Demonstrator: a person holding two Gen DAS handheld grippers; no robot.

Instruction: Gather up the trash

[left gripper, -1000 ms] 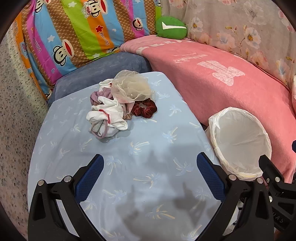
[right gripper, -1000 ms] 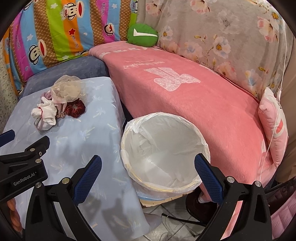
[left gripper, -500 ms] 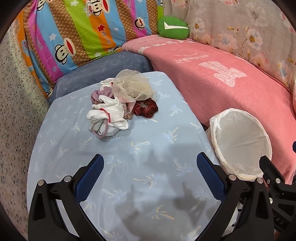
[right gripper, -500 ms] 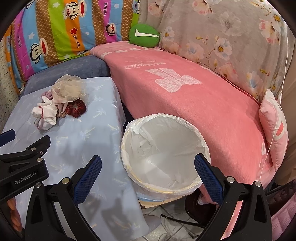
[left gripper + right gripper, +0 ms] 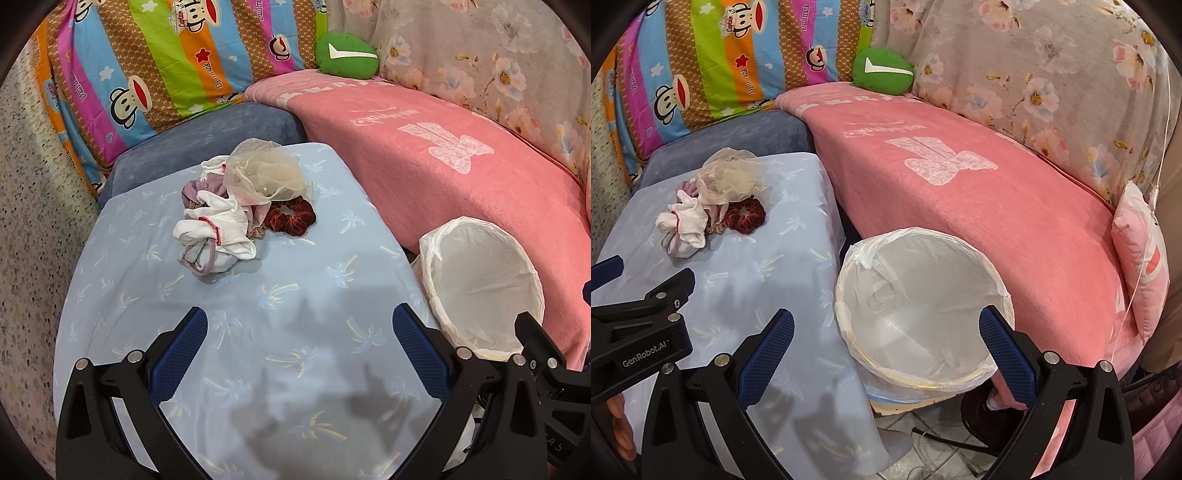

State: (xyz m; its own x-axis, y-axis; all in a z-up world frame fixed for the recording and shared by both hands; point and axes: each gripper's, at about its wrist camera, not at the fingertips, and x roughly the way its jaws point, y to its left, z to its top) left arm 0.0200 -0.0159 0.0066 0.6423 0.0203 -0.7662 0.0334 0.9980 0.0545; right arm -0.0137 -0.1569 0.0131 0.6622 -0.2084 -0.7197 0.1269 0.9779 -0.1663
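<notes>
- Table [image 5: 280, 280]: pale blue cloth, palm-tree print.
- Scrunchie [image 5: 291, 218] on the table: dark red velvet.
- Blanket [image 5: 443, 173] beside the table: pink, white motif.
- Bin liner [image 5: 923, 295]: translucent white.

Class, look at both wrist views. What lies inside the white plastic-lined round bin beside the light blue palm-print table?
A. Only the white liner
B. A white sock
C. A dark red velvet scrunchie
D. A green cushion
A: the white plastic-lined round bin shows only its crumpled liner, while the dark red velvet scrunchie and the white cloth items sit piled on the light blue palm-print table.
</notes>
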